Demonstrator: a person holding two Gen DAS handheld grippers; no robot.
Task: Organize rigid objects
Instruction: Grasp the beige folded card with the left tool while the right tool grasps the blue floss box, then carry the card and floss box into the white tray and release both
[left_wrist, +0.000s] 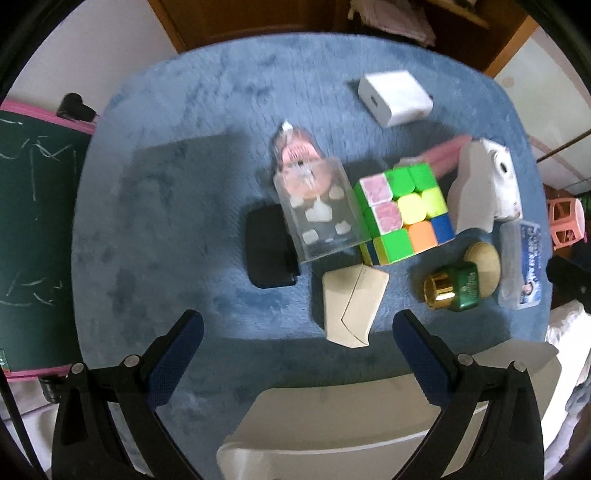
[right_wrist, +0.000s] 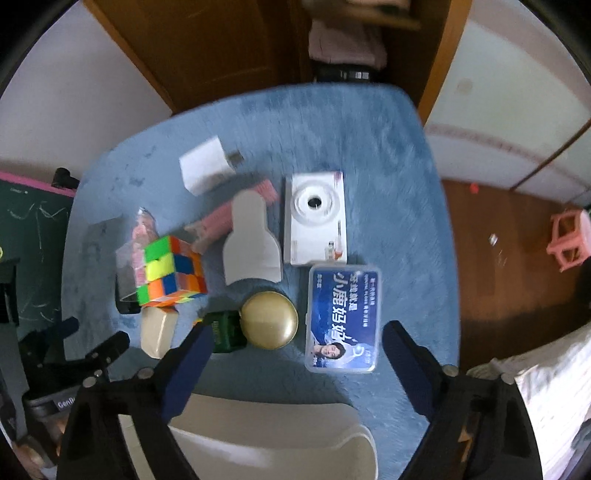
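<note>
A scrambled multicoloured puzzle cube (right_wrist: 171, 271) sits on the blue plush mat (right_wrist: 332, 122), touching a clear plastic box (left_wrist: 317, 214). A white toy camera (right_wrist: 316, 218), a round gold lid (right_wrist: 269, 319) and a blue-labelled clear case (right_wrist: 343, 319) lie nearby.

Left tongs (left_wrist: 297, 325): black plastic arms, blue textured pads, silver screws. Right tongs (right_wrist: 297, 336): same black arms, blue pads, silver screws.

- Blue fuzzy cover (left_wrist: 207, 122) spread over the table.
- Green chalkboard (left_wrist: 33, 221) with a pink frame, past the table's left edge.
- Pink stool (right_wrist: 569, 236) on the wooden floor (right_wrist: 498, 258), off the right edge.
- Brown door (right_wrist: 207, 48) behind the far edge.
</note>
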